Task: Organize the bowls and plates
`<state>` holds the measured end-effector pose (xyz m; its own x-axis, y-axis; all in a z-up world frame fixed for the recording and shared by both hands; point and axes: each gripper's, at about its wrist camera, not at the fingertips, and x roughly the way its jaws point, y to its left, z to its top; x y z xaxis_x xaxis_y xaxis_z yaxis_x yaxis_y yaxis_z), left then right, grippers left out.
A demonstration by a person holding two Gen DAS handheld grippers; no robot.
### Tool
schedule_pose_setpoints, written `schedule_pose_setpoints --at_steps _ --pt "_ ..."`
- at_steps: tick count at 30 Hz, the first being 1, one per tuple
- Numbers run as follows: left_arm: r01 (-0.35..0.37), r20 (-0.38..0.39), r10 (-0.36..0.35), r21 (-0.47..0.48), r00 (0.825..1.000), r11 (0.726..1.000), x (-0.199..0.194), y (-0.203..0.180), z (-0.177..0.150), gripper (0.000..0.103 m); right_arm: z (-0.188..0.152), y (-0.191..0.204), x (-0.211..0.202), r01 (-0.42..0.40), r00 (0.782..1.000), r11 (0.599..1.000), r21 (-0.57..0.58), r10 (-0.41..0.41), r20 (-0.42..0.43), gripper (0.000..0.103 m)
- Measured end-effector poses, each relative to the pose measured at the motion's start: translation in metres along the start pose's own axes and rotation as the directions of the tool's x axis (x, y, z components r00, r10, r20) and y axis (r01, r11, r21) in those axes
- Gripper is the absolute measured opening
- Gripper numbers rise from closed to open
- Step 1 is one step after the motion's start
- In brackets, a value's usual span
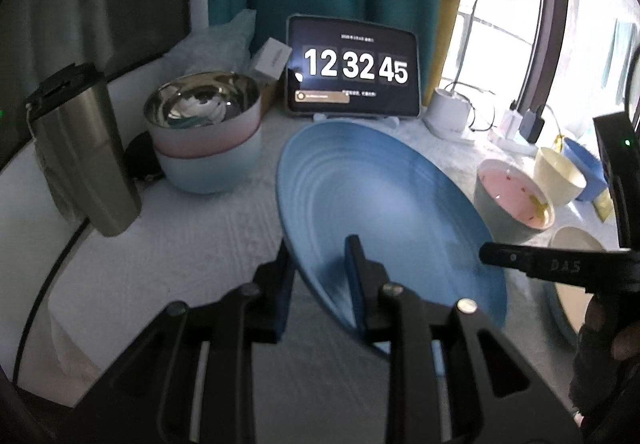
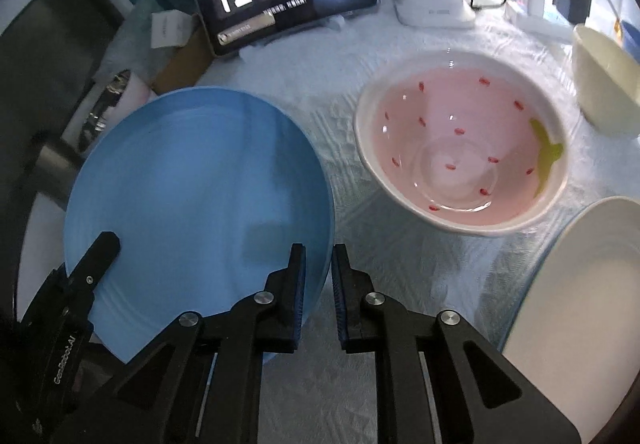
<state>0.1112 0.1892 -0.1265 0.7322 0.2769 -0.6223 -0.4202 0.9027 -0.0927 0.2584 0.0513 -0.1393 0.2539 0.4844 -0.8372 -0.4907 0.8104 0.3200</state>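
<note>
A large blue plate [image 1: 384, 196] hangs tilted above the white cloth, held from two sides. My left gripper [image 1: 320, 250] is shut on its near rim, one finger under the plate and one on top. In the right wrist view the same blue plate [image 2: 192, 180] fills the left side, and my right gripper [image 2: 319, 250] is shut on its right rim. The left gripper's finger [image 2: 96, 256] lies on the plate's lower left. A pink bowl with red specks [image 2: 460, 148] stands to the right. A cream plate [image 2: 580, 304] lies at the lower right.
Stacked pastel bowls with a steel lining [image 1: 204, 124] stand at the back left beside a steel tumbler [image 1: 84, 152]. A tablet clock [image 1: 352, 68] and a white lamp base [image 1: 448, 108] line the back. A cream bowl [image 2: 604, 84] and a blue bowl [image 1: 584, 168] stand far right.
</note>
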Motion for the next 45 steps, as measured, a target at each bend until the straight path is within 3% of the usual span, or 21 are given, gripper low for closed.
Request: schedule_pose_setpoints --at_steps 14,45 --pt "0.093 0.022 -0.093 -0.011 0.995 0.996 -0.025 -0.016 -0.003 0.026 -0.02 -0.003 -0.054 0.0 0.993 1.0 0.022 -0.003 0.115 0.014" --pt "0.241 -0.046 -0.237 0.134 0.97 0.961 -0.039 -0.124 -0.018 0.031 -0.066 -0.098 -0.128 0.008 0.969 0.977 0.213 -0.06 0.239 0.014"
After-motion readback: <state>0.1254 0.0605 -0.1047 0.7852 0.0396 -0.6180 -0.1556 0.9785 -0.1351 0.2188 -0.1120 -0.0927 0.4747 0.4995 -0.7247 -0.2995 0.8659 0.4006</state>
